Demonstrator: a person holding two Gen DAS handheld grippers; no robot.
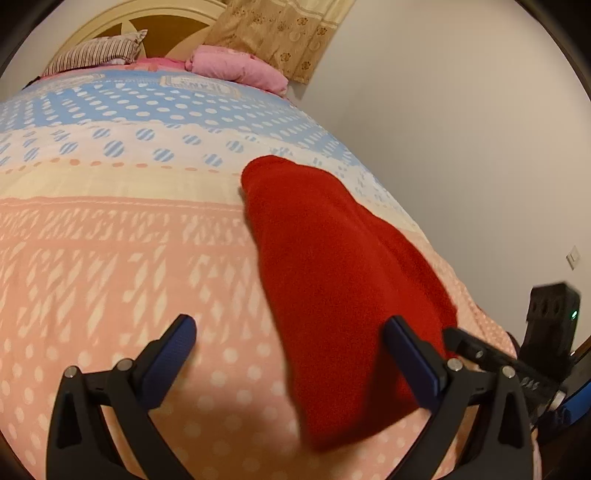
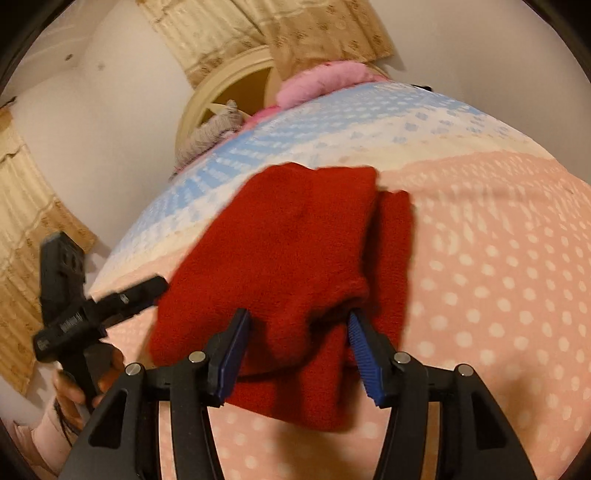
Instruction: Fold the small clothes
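The left tongs stand wide open above the bed, with nothing between their blue-padded fingers; the right-hand pad sits in front of the near edge of the red garment, though contact cannot be judged. The right tongs are also spread wide and clamp nothing. They sit low over the near part of the red garment, whose cloth bulges up between the two pads, and the right pad seems to press against a raised fold.

The garment lies folded into a long strip on the pink, white-dotted part of the bedspread, its far end reaching the cream and blue bands. At the far end of the bed a striped pillow and a pink quilt rest by the headboard.
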